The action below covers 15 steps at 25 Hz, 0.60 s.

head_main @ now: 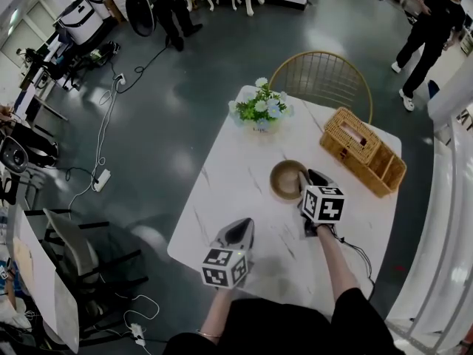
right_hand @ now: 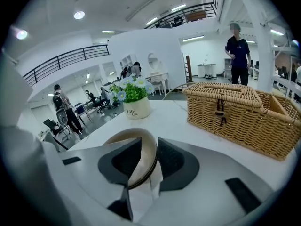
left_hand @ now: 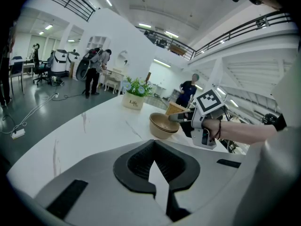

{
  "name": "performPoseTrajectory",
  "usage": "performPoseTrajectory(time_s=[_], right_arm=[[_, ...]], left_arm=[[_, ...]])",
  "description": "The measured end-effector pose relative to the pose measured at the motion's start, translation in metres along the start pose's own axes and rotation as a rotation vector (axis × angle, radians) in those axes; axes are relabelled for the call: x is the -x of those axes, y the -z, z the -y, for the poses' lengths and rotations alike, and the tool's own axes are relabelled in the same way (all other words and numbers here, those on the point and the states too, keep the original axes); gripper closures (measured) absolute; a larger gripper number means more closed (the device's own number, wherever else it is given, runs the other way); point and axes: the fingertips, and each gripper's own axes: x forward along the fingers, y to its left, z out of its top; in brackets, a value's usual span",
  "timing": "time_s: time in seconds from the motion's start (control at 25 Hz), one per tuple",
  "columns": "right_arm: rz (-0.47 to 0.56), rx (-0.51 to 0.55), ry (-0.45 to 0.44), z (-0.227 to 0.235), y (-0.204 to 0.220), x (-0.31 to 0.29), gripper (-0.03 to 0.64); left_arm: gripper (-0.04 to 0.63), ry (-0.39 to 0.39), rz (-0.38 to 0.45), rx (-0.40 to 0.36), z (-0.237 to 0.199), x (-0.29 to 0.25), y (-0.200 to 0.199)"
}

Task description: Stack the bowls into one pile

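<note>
Your right gripper [head_main: 310,177] has its jaws parted astride the right-hand rim of the stacked tan bowls [head_main: 284,180], one jaw inside and one outside, with a gap showing, so nothing is clamped. That pile sits mid-frame on the white marble table [head_main: 222,170], below the flower pot [head_main: 260,111] and left of the wicker basket [head_main: 362,151]. Your left gripper [head_main: 238,232], lower centre, is closed on nothing.

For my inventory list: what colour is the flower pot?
The flower pot is white, best seen in the right gripper view.
</note>
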Motion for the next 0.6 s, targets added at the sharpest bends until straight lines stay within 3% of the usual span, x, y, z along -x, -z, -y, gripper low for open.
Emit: performPoseTrajectory(time_s=[0.28,0.6], right_arm=[[0.053,-0.056,-0.019,0.003,-0.006,0.011,0.511],[0.127,-0.016,-0.129,-0.008,-0.011,0.055,0.591]], left_arm=[[0.581,-0.005,0.030,-0.012,-0.001,0.006,-0.008],[0.581,-0.014,0.121,-0.066,0.003,0.027,-0.032]])
